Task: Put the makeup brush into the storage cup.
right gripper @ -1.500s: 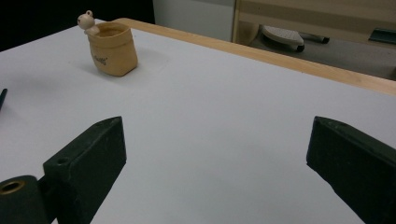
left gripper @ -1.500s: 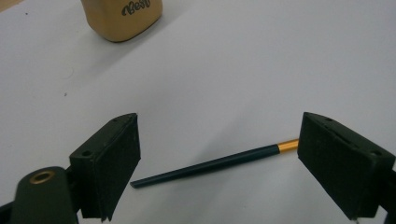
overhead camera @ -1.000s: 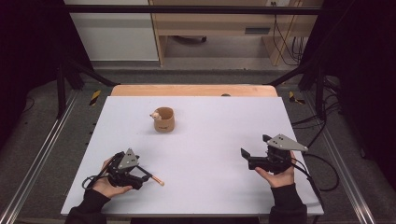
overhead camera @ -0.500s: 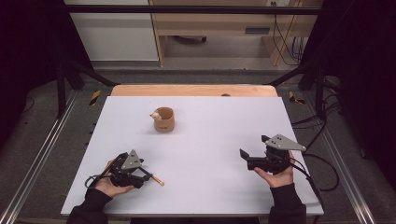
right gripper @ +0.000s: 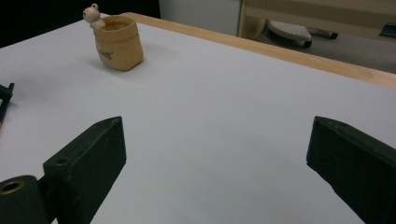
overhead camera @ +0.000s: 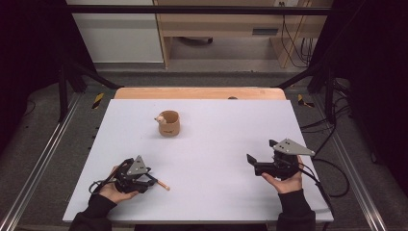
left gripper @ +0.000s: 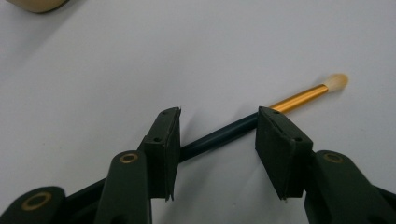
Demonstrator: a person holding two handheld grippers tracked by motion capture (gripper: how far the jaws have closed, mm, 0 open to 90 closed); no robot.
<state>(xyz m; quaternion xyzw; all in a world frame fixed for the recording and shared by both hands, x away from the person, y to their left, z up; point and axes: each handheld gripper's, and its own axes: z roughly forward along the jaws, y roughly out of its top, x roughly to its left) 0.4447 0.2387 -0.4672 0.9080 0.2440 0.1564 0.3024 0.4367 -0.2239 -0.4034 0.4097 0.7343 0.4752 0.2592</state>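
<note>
You see a tan cup with a small figure on its rim, standing upright far back on the white counter.

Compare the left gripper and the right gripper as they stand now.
The left gripper has its jaws part-closed around a brush lying on the table, having just been closing, with gaps at both pads; the right gripper has wide jaws with nothing between them. The left gripper points down at the table; the right gripper lies level, aimed toward the tan cup. Both are black and hand-held.

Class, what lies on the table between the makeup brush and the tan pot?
Nothing: the high view shows bare white table between brush and pot.
</note>
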